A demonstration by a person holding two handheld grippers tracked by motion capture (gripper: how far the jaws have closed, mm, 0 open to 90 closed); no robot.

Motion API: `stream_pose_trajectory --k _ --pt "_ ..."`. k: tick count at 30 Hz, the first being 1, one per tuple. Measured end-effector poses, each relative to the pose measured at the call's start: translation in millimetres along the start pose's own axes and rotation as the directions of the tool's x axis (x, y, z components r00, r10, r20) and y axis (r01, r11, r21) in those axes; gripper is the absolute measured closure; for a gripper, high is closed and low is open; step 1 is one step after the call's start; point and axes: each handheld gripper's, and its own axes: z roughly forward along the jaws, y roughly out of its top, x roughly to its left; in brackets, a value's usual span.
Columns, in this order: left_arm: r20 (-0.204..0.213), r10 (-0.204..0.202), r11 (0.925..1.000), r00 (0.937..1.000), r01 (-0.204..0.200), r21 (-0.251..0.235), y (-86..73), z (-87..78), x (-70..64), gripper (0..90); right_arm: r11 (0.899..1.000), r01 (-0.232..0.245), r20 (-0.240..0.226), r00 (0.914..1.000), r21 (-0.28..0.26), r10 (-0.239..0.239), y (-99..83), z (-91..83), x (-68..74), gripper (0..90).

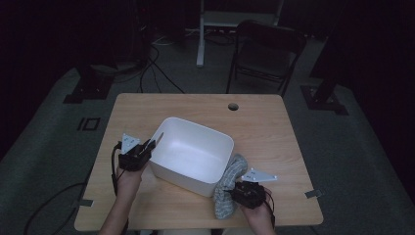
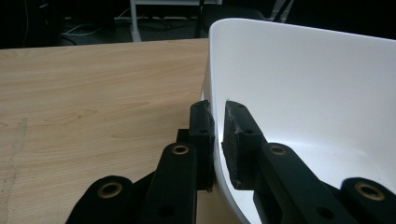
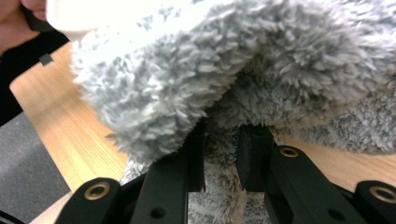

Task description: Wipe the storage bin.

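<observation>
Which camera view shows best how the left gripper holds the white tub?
The left gripper view: the left gripper is shut on the white tub, one jaw each side of its wall. The high view shows the grip small and dim. The right gripper view catches just a corner of the tub's rim.

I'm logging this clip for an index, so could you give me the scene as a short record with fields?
Surface: light wooden table
Container: white rectangular plastic tub, upright and empty inside
Cloth: fluffy grey fabric, on the table against the tub's near right corner
Left hand-held gripper: jaws clamped on the tub's wall
Right hand-held gripper: jaws pinching the fabric
</observation>
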Motion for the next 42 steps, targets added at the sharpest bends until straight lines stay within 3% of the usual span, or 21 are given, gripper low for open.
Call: stream_pose_trajectory --k 18,23,26,37,42 --pt "-0.002 -0.008 1.0 1.0 0.008 -0.003 -0.3 0.2 -0.6 81.4 0.991 -0.027 0.03 0.9993 0.131 0.023 -19.0 30.5 -16.5 74.4" --pt "-0.002 -0.009 1.0 1.0 0.009 -0.003 -0.4 0.2 -0.4 81.1 0.99 -0.028 0.022 0.9995 0.136 0.025 -19.8 31.9 -20.4 69.5" --pt "-0.002 -0.01 0.9999 0.9999 0.01 -0.005 -0.5 0.3 -0.4 81.1 0.988 -0.061 0.01 0.9982 0.142 0.06 -20.9 32.8 -24.8 64.7" --pt "-0.003 -0.011 0.9999 0.9999 0.011 -0.004 -0.3 0.4 -0.6 81.0 0.988 -0.044 0.01 0.999 0.147 0.043 -21.9 34.8 -31.2 50.3" --pt "-0.002 -0.011 0.9999 0.9999 0.011 -0.004 -0.4 0.2 -0.5 81.0 0.986 -0.008 0.018 0.9998 0.169 0.005 -20.9 36.8 -31.0 48.3"
